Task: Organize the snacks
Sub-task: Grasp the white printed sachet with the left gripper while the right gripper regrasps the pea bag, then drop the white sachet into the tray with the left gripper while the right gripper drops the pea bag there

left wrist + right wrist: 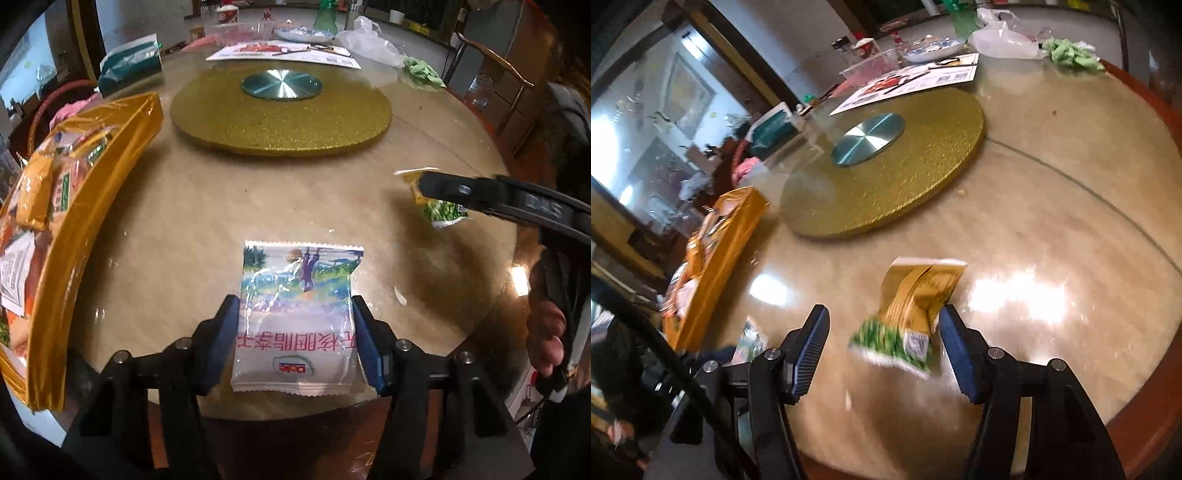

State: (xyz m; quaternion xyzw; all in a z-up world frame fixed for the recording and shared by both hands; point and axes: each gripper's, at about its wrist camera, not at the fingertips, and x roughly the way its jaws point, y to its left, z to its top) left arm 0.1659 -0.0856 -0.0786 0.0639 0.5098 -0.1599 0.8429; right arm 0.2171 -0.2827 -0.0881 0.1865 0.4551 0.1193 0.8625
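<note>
Blue-padded jaws of the left gripper sit closest to its camera, pressed against both long edges of a flat white plastic snack packet printed with a painted landscape and red characters; the packet lies on the glossy beige round table at about six o'clock from the glittery gold turntable disc. At nine o'clock of that packet stands an orange foil-lined box filled with assorted wrapped snacks.

In the right wrist view the right gripper has its jaws apart around a gold and green foil snack pouch; the right pad touches the pouch's edge, while the left pad stands clear of it. The pouch is blurred, and whether it rests on the table I cannot tell. It lies at about two o'clock from the white packet.
</note>
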